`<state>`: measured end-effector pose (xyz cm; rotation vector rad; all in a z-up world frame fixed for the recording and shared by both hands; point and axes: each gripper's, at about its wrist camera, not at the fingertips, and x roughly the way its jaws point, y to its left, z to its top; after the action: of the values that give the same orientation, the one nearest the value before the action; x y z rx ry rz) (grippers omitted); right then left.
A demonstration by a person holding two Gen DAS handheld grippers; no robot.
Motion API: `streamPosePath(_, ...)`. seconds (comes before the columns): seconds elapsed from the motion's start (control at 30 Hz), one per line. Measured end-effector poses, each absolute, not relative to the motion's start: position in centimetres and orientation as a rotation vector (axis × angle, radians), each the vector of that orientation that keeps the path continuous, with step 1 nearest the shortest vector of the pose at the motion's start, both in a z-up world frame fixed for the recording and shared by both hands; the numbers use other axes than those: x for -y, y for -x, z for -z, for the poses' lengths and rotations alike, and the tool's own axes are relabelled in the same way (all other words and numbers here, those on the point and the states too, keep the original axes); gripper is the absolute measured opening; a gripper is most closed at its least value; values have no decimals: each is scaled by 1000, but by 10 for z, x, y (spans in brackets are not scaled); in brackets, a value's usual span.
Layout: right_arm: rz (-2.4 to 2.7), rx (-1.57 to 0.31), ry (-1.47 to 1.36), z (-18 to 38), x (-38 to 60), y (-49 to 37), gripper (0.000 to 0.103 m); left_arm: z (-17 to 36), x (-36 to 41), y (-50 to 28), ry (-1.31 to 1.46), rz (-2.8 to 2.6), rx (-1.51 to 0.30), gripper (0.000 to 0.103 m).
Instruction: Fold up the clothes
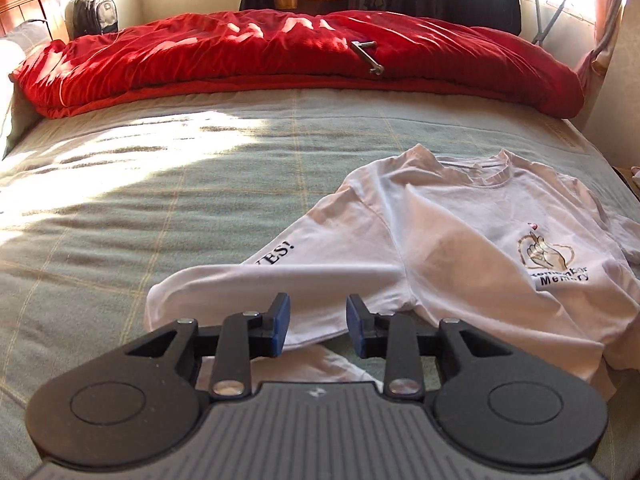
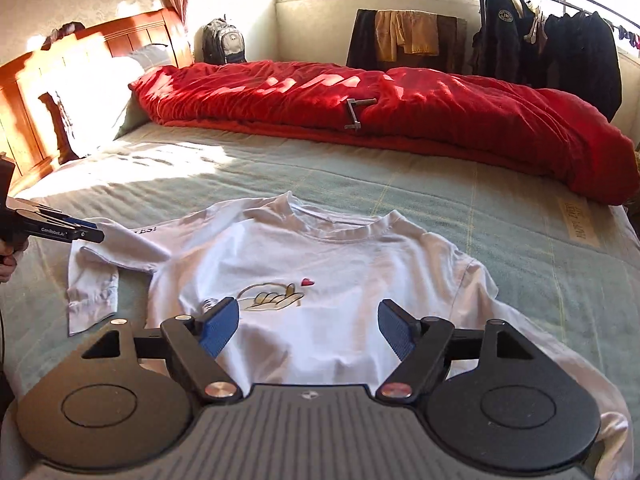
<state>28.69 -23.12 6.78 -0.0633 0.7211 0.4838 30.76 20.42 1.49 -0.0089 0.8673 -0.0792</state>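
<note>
Left wrist view, bottom centre: my left gripper point(image 1: 318, 326) hangs with its blue-padded jaws parted, nothing between them, just over the near edge of a long sleeve. The white T-shirt point(image 1: 460, 248) lies face up on the bed point(image 1: 160, 208), filling the lower right of this frame; its left-hand sleeve, printed with dark lettering, runs toward the lower centre and doubles back on itself under the jaws. A chest print of a hand, a heart and dark words sits at the right of the frame.

Right wrist view, bottom centre: my right gripper point(image 2: 308, 328) is held with its jaws spread wide and empty above the lower body of the shirt. The shirt occupies the middle of the frame, collar pointing away from me, wrinkled, one sleeve folded at the lower left. At the left edge the other gripper reaches in beside that sleeve, held by a hand point(image 2: 8, 256).

Beyond the shirt, the pale green checked bedcover is bare and sunlit. A rumpled red quilt point(image 2: 440, 112) crosses the far side of the bed, a small metal bracket point(image 2: 357, 114) lying on it. Farther back: a wooden headboard point(image 2: 60, 80) at upper left, a grey backpack point(image 2: 222, 42) against the wall, and dark clothes on a rack point(image 2: 560, 44) at upper right.
</note>
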Motion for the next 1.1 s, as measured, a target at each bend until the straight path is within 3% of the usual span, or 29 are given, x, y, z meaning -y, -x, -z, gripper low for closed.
streamPosePath(0.3,-506,-760,-164,-14,195,-209,81,37,-261,-241,172,-26,-898,33)
streamPosePath(0.7,-508,-793,-180,4,169,-183,81,74,-273,-248,419,3,-778,34)
streamPosePath(0.77,-503,-796,-170,5,167,-180,81,73,-266,-247,364,-25,-764,27)
streamPosePath(0.83,-498,-799,-159,6,165,-178,81,72,-263,-246,318,-53,-758,2)
streamPosePath(1.1,-493,-807,-129,10,156,-172,81,37,-303,-234,271,-146,-699,0)
